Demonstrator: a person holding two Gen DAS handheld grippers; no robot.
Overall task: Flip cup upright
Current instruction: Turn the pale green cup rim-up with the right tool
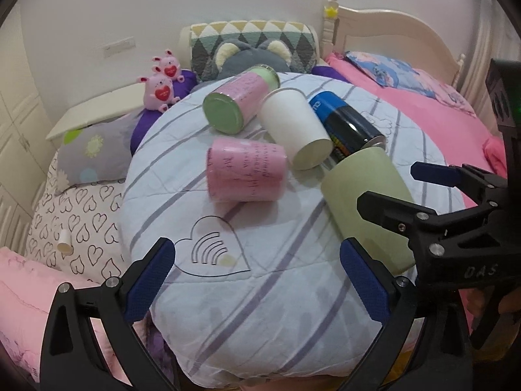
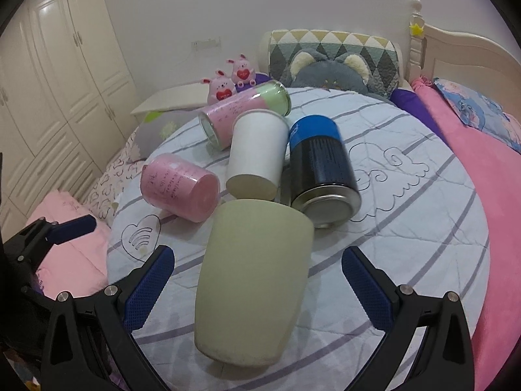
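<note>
A pale green cup (image 2: 254, 280) lies on its side on a round striped cushion (image 2: 407, 228); which end faces me I cannot tell. My right gripper (image 2: 257, 270) is open, its blue pads on either side of the cup, not touching it. In the left wrist view the same green cup (image 1: 364, 202) lies at the right with the right gripper (image 1: 390, 185) around it. My left gripper (image 1: 257, 260) is open and empty over the cushion's front. A white paper cup (image 2: 257, 153) also lies on its side behind the green cup.
On the cushion also lie a pink cup (image 2: 179, 189), a pink and green can (image 2: 244, 110) and a blue and black can (image 2: 322, 169). Plush toys (image 2: 228, 79) and pillows (image 2: 332, 55) sit behind. A pink blanket (image 2: 482, 179) covers the bed at right.
</note>
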